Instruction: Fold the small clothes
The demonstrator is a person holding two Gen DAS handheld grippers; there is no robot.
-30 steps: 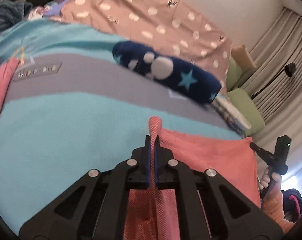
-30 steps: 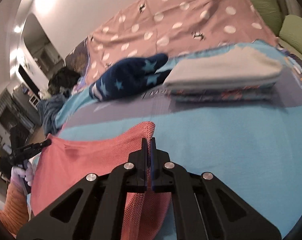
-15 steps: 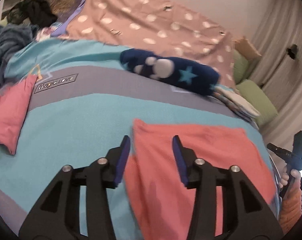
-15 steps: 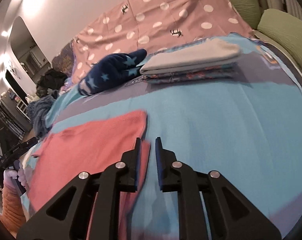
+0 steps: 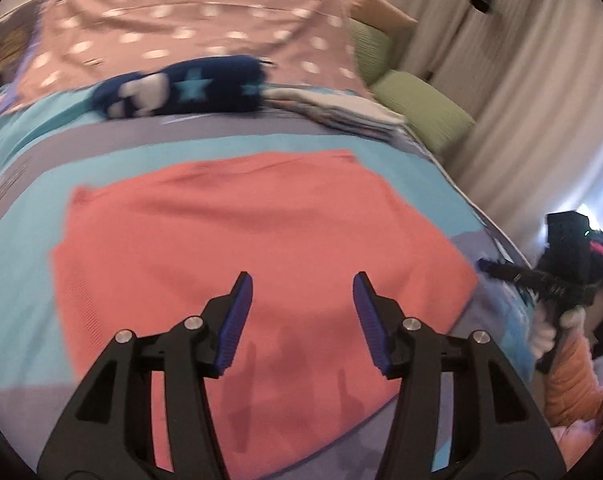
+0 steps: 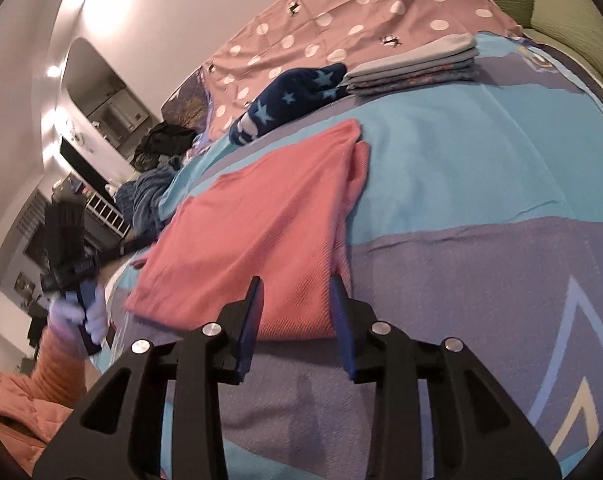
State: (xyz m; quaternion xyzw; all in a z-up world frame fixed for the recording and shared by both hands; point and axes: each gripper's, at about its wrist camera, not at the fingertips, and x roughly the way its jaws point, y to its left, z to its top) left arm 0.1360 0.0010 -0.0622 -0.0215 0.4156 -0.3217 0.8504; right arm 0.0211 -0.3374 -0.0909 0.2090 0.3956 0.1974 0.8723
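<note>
- The left gripper [image 5: 302,296] and right gripper [image 6: 295,300] have just been opening; both stand apart, with nothing clamped.
- The pink garment [image 5: 237,240] is laid folded on the bedspread [image 6: 481,168], in front of the folded stack [image 6: 413,68].
- An off-centre regrip risks a crooked next fold.

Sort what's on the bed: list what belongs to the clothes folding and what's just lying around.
Part of the folding:
- pink garment, spread flat
- stack of folded clothes
- left gripper and right gripper, both open, jaws just opened, nothing between them

Lying about:
- navy star-patterned plush
- green cushions
- polka-dot cover
- dark heap of cloth
</note>
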